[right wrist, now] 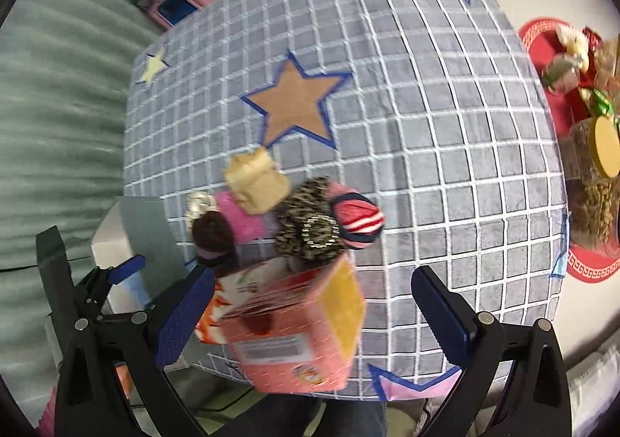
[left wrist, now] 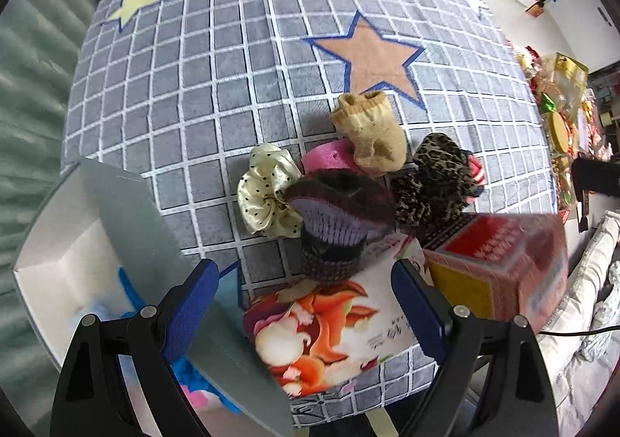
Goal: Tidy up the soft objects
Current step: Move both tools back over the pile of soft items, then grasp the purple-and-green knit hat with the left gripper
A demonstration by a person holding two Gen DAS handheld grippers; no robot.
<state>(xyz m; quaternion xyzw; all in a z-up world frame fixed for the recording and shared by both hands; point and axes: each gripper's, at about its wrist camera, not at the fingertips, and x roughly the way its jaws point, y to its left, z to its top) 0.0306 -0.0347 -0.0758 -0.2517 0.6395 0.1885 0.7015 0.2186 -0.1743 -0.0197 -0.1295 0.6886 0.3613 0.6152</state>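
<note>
Soft objects (left wrist: 348, 185) sit heaped on the tabletop (left wrist: 193, 88) just ahead of the left hand-held gripper (left wrist: 306, 305), nearer than the right hand-held gripper (right wrist: 310, 317); both gape empty.

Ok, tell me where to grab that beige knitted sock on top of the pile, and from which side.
Take the beige knitted sock across its bulging middle, coming from straight above. It rests on top of the pink foam piece with its ribbed cuff pointing toward the tan star, so the soft body is the most exposed part, and a top approach probably avoids the leopard-print scrunchie beside it.
</note>
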